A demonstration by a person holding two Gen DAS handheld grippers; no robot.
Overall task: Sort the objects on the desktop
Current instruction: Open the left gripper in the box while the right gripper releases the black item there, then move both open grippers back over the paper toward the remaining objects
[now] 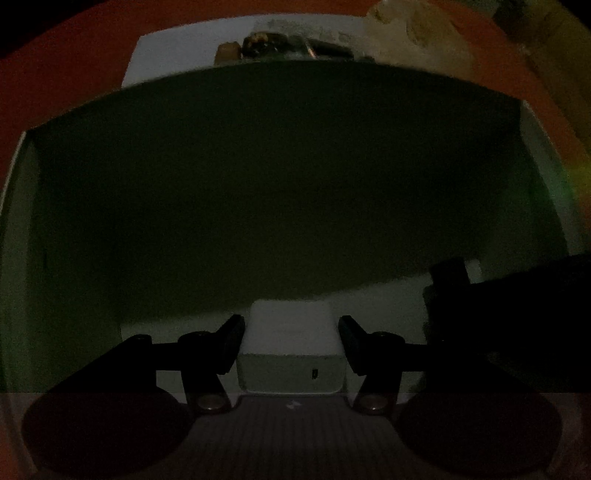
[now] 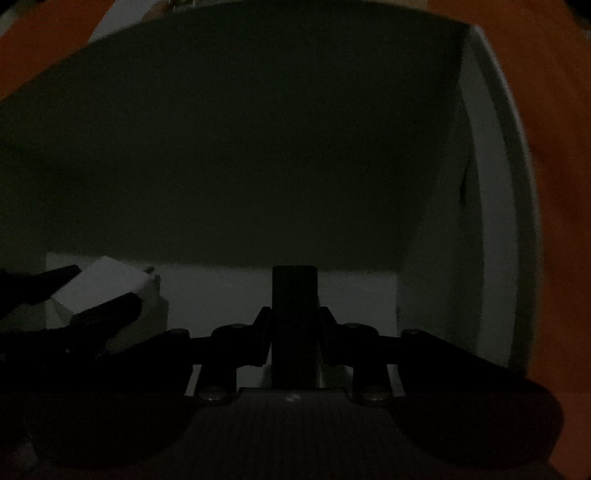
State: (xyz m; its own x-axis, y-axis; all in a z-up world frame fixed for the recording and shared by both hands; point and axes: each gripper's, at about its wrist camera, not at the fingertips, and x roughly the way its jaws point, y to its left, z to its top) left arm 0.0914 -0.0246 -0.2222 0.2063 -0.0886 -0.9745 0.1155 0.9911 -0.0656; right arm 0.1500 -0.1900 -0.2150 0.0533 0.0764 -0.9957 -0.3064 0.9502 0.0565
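Both grippers reach down inside a dim white storage box [image 1: 546, 177] on an orange table. In the left wrist view, my left gripper [image 1: 291, 343] has its two black fingers on either side of a white block-shaped charger [image 1: 291, 347]; it seems to grip it. In the right wrist view, my right gripper [image 2: 294, 332] is shut on a dark upright cylinder [image 2: 294, 295] near the box floor. The left gripper with the white charger [image 2: 107, 284] shows at the lower left of the right wrist view. The right gripper's dark shape [image 1: 480, 295] shows at the right of the left wrist view.
The box's right wall [image 2: 495, 206] stands close to the right gripper. Beyond the box's far rim lie several small cluttered objects [image 1: 273, 44] and a pale crumpled item [image 1: 413, 26] on the orange table [image 1: 55, 74]. The inside of the box is very dark.
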